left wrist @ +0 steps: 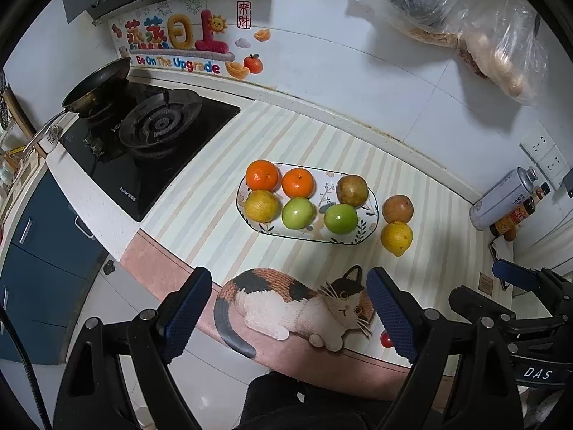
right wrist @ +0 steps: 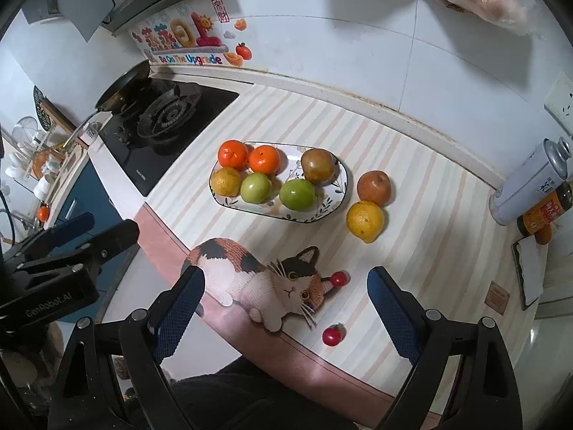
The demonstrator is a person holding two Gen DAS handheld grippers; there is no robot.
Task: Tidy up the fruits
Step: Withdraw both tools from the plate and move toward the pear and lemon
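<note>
A floral oval plate (left wrist: 372, 215) (right wrist: 342, 193) on the striped mat holds two oranges (left wrist: 262, 175) (right wrist: 233, 154), a yellow citrus (left wrist: 261, 205) (right wrist: 225, 181), two green fruits (left wrist: 298, 213) (right wrist: 255, 187) and a brownish fruit (left wrist: 352, 190) (right wrist: 318, 166). To the plate's right, on the mat, lie a reddish-brown fruit (left wrist: 398, 208) (right wrist: 374, 187) and a lemon (left wrist: 396, 238) (right wrist: 365, 220). Two cherry tomatoes (right wrist: 339, 278) (right wrist: 333, 335) lie near the front edge. My left gripper (left wrist: 290, 304) and right gripper (right wrist: 286, 301) are open, empty, above the counter's front edge.
A gas stove (left wrist: 161, 125) with a pan (left wrist: 96, 86) stands at the left. A spray can (left wrist: 505, 197) (right wrist: 530, 182) and a sauce bottle (right wrist: 544, 211) stand at the right. Plastic bags (left wrist: 483, 28) hang on the tiled wall. A cat picture (left wrist: 301, 304) marks the mat's front.
</note>
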